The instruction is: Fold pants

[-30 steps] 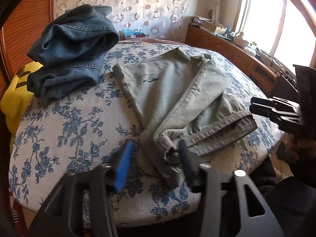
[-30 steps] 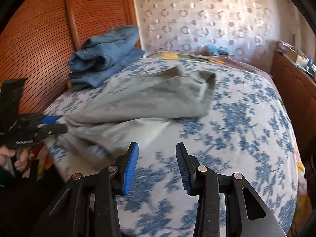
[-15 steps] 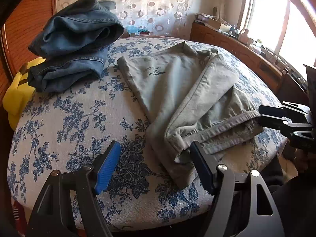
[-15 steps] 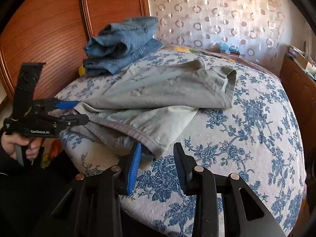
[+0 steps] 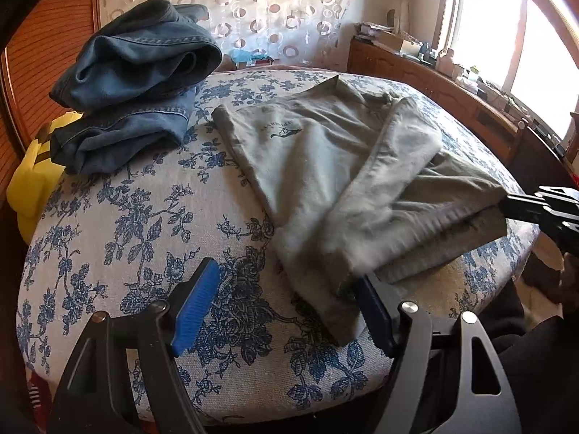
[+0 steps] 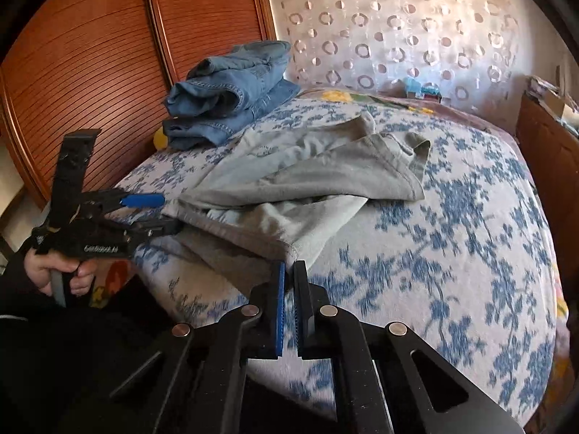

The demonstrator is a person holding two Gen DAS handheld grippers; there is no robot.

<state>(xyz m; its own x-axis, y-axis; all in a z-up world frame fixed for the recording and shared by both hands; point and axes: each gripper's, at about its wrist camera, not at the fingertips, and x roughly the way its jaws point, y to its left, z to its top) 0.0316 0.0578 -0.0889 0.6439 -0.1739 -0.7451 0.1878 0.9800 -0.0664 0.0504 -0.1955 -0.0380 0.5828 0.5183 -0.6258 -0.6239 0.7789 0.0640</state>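
- Across the near half of the bed [image 5: 119, 224], over its blue floral cover, the grey-green pants [image 5: 325, 166] are lying partly folded, one leg doubled over the other and the hems reaching the near edge.
- At the near right corner of that bundle, an edge of the pants is being pinched by the right tongs [image 6: 288, 311]; the blue pads are standing nearly together, with cloth running down into the narrow gap between them.
- At the near left corner, the left tongs [image 5: 286, 311] are being held spread wide; one dark finger [image 5: 372, 311] is lying against, and partly under, the cloth, while the blue pad [image 5: 197, 307] is standing clear over the bare cover. Nothing is being gripped there.
- A second fold is judged to be in preparation: the two near corners are being taken up so that the hem end can be carried toward the far end.
- For the next move, the left tongs would need to be closed on all layers at that corner, not on the top one alone.
- Both corners would then need to be lifted level and together, so that the doubled leg is not being dragged askew.
- Some blur is showing on the cloth by the left tongs, so the exact layering there cannot be told.
- Well apart, at the far left of the bed, a pile of blue jeans [image 5: 134, 83] is resting, with something yellow [image 5: 32, 181] beside it.
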